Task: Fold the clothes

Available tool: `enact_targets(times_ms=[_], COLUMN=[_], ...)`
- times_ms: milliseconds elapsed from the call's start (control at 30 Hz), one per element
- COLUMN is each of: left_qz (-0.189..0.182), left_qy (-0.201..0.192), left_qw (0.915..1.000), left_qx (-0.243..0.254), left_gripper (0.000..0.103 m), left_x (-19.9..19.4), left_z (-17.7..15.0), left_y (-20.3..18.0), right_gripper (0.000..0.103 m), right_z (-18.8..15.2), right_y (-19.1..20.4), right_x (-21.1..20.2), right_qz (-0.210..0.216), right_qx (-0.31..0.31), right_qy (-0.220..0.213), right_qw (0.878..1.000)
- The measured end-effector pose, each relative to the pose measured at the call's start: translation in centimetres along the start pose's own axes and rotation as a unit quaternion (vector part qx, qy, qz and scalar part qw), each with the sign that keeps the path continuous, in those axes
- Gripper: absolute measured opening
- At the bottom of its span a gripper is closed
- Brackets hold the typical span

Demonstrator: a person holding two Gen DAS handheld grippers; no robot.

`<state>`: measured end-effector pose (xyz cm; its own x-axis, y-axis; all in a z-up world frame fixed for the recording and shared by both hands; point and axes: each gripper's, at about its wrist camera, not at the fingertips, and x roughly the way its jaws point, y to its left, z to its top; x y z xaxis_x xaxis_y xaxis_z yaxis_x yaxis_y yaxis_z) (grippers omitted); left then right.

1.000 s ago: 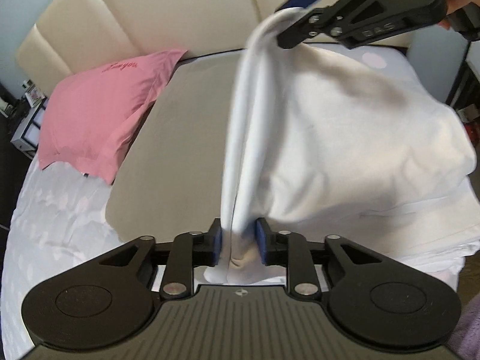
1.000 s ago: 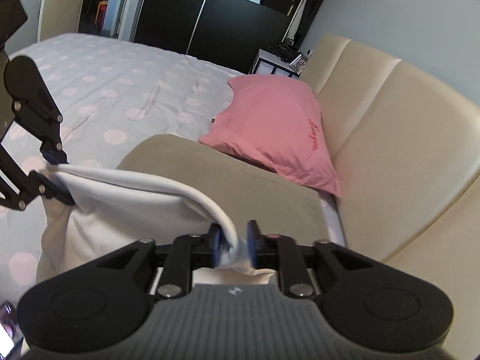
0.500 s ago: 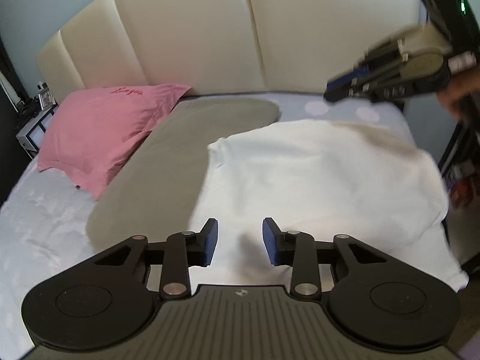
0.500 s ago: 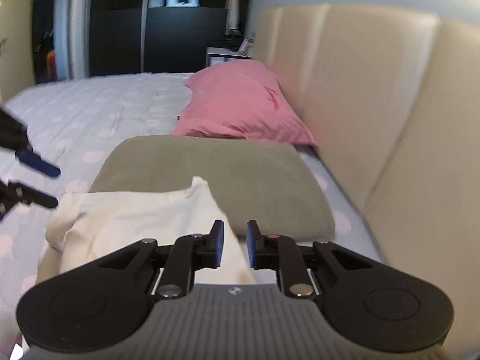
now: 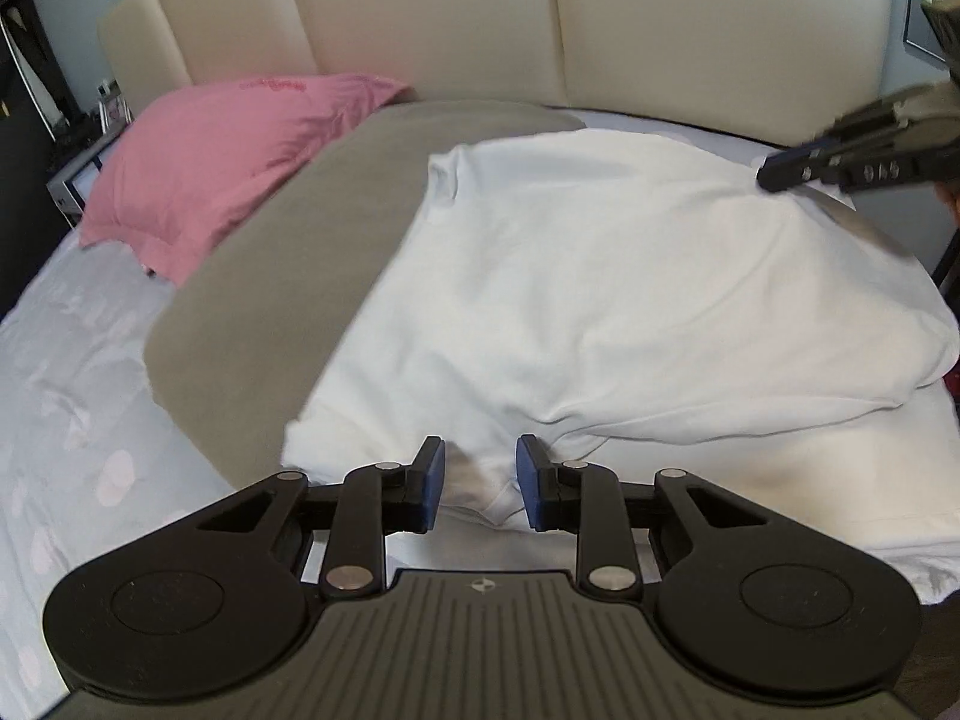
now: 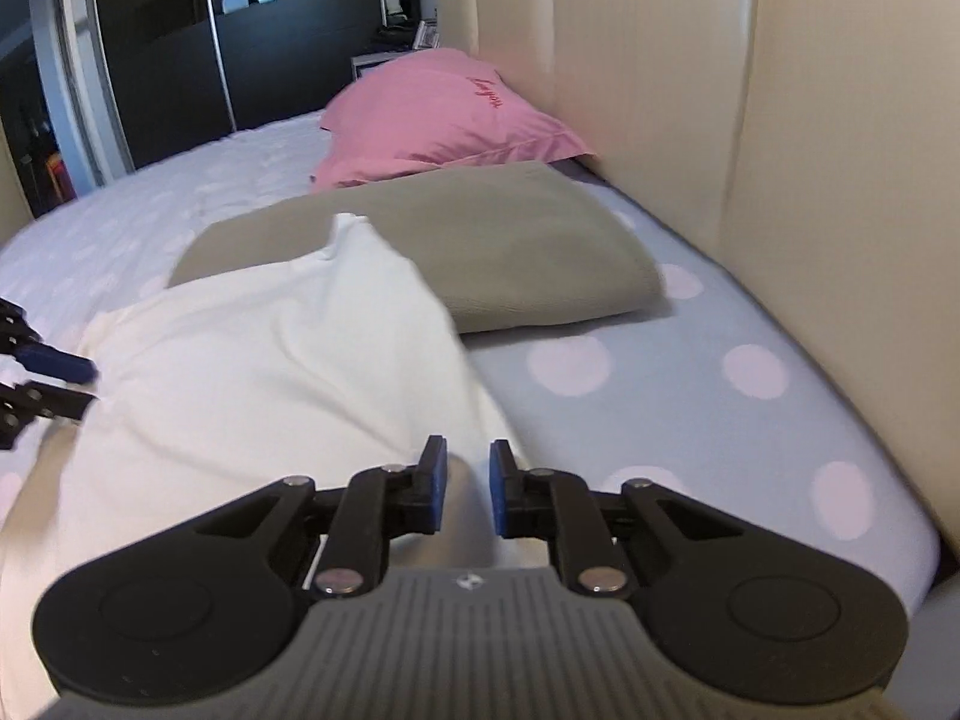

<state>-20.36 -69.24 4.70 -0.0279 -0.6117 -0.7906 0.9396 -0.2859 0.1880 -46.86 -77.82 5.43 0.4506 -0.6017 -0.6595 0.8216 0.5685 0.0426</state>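
The white garment (image 5: 600,276) is spread on the bed (image 5: 66,420), partly over the grey pillow (image 5: 270,276); the left hand-held gripper (image 5: 478,483) is closing around an edge fold, unpinched; the right hand-held gripper (image 6: 462,489) is narrowly parted, empty; edges should be gripped squarely before folding.

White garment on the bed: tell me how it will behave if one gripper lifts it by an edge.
The white garment will probably hang limp and unfold, since it lies in soft wrinkles and drapes over the olive pillow. It looks thin, so likely light. A single pinch may let loose layers slide apart.
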Motion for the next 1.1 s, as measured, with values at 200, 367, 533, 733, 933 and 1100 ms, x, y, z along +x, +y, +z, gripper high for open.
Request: enact_targets(times_ms=[200,367,533,733,933,1100], left_qz=[0.017,0.023,0.001,-0.014,-0.020,-0.012], left_qy=[-0.045,-0.027,-0.014,-0.018,-0.027,-0.049], left_qw=[0.9988,0.9989,0.9993,0.9983,0.9976,0.9967], left_qx=[-0.012,-0.031,-0.034,-0.054,-0.060,-0.063], left_gripper=[0.025,0.024,0.022,0.022,0.022,0.022], left_x=[-1.5,1.4,2.6,2.9,2.9,2.2], left_z=[1.6,1.8,-0.4,-1.3,-1.7,-1.8], left_y=[1.8,2.9,2.4,2.7,3.0,2.9], right_gripper=[0.018,0.017,0.017,0.015,0.018,0.021], right_z=[4.7,9.0,10.9,11.9,12.3,11.9], right_y=[2.0,5.5,8.0,8.2,7.2,5.6], right_x=[-0.5,5.6,13.1,19.2,21.3,16.8], right_qz=[0.039,0.091,0.098,0.063,0.026,0.052], right_qx=[-0.034,-0.061,-0.073,-0.056,-0.014,-0.009], right_qy=[-0.036,0.016,0.078,0.099,0.091,0.043], right_qw=[0.998,0.994,0.989,0.992,0.995,0.998])
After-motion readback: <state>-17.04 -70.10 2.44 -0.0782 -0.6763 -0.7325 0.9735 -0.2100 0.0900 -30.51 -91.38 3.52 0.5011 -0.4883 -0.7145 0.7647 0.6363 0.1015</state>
